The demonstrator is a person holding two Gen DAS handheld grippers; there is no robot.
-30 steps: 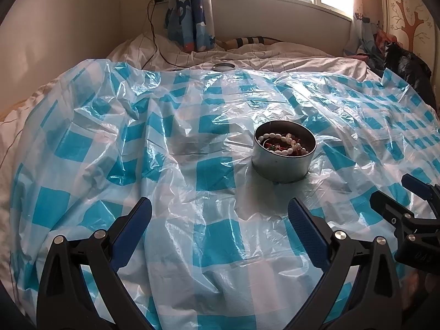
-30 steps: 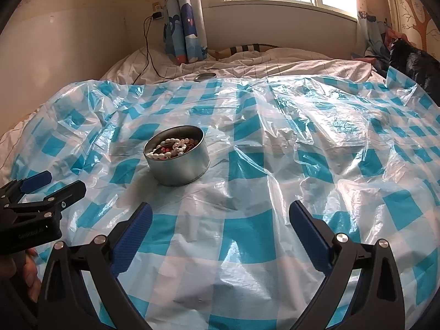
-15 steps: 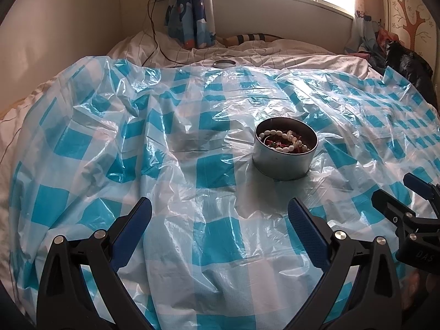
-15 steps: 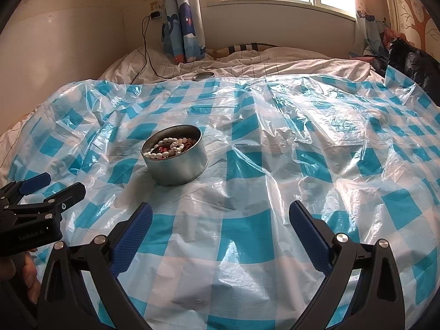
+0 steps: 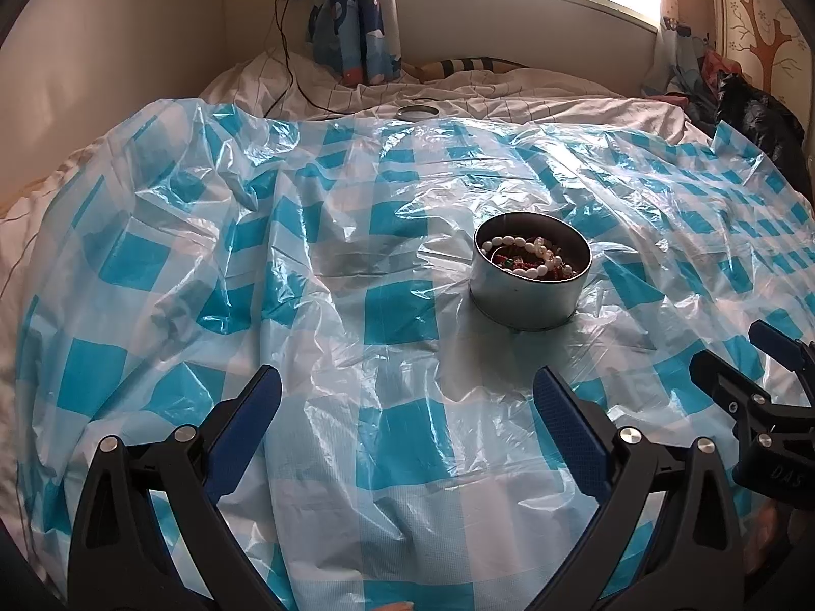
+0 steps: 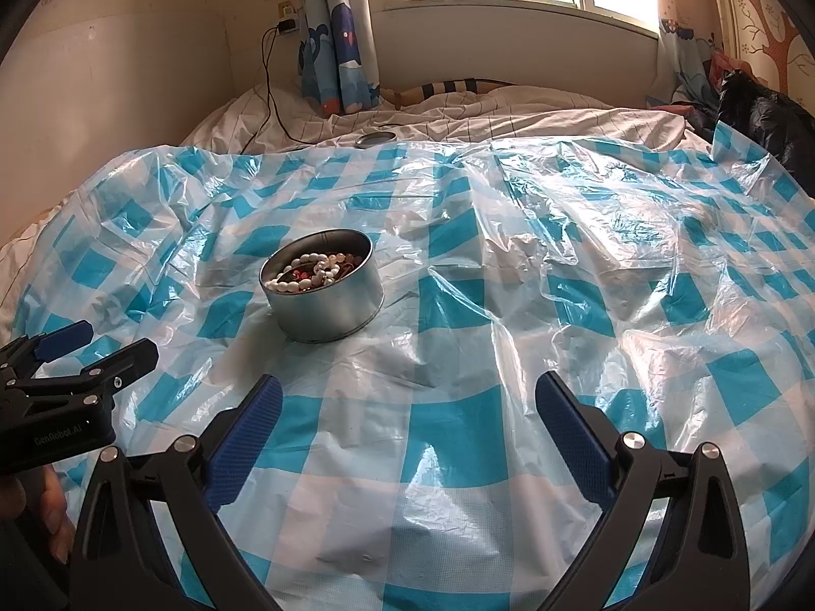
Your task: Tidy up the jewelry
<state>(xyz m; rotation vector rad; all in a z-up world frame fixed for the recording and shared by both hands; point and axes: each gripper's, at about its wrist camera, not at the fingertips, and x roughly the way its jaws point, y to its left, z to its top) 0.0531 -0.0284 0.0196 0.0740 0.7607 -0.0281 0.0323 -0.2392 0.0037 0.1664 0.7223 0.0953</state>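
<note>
A round silver tin (image 5: 530, 291) stands on a blue-and-white checked plastic sheet (image 5: 305, 265) spread over a bed. It holds a white bead bracelet (image 5: 530, 254) and dark red beads; it also shows in the right wrist view (image 6: 326, 300). My left gripper (image 5: 406, 402) is open and empty, short of the tin and to its left. My right gripper (image 6: 407, 407) is open and empty, short of the tin and to its right. Each gripper shows at the edge of the other's view, the right one (image 5: 733, 356) and the left one (image 6: 97, 343).
A round tin lid (image 5: 417, 111) lies on the white bedding beyond the sheet's far edge. A charger cable (image 5: 285, 71) hangs from a wall socket at back left. Curtains (image 5: 351, 10) and a window are behind; dark bags (image 5: 759, 117) sit at far right.
Both wrist views have tilted slightly, so the tin sits a little lower and nearer in frame. Both grippers stay open and empty.
</note>
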